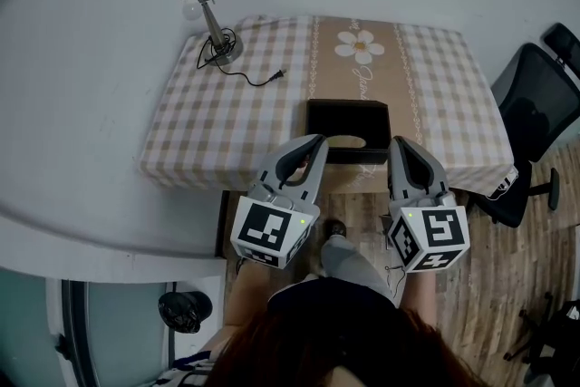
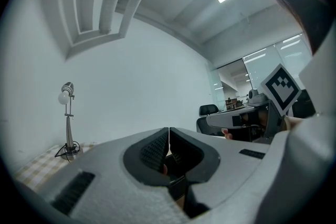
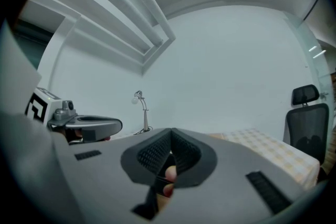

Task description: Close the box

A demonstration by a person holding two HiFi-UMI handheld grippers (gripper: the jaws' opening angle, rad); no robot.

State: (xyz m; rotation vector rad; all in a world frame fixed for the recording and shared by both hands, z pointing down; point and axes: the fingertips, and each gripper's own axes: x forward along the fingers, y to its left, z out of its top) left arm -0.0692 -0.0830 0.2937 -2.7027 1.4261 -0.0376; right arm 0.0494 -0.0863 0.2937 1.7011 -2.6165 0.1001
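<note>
The black box (image 1: 347,130) sits at the near edge of the table (image 1: 227,122), just ahead of the left gripper (image 1: 319,139) and right gripper (image 1: 396,140), both pinched shut on nothing (lid's hard to make out), so I'd go in slow and press the flap down evenly.

Box (image 1: 347,120): black, squarish, lying flat just above frame centre in the head view. It sits at the near edge of the checked table (image 1: 217,122), on the tan middle strip. Top looks dark and level, with a pale oval near the front. Can't tell if it's open or closed.
</note>
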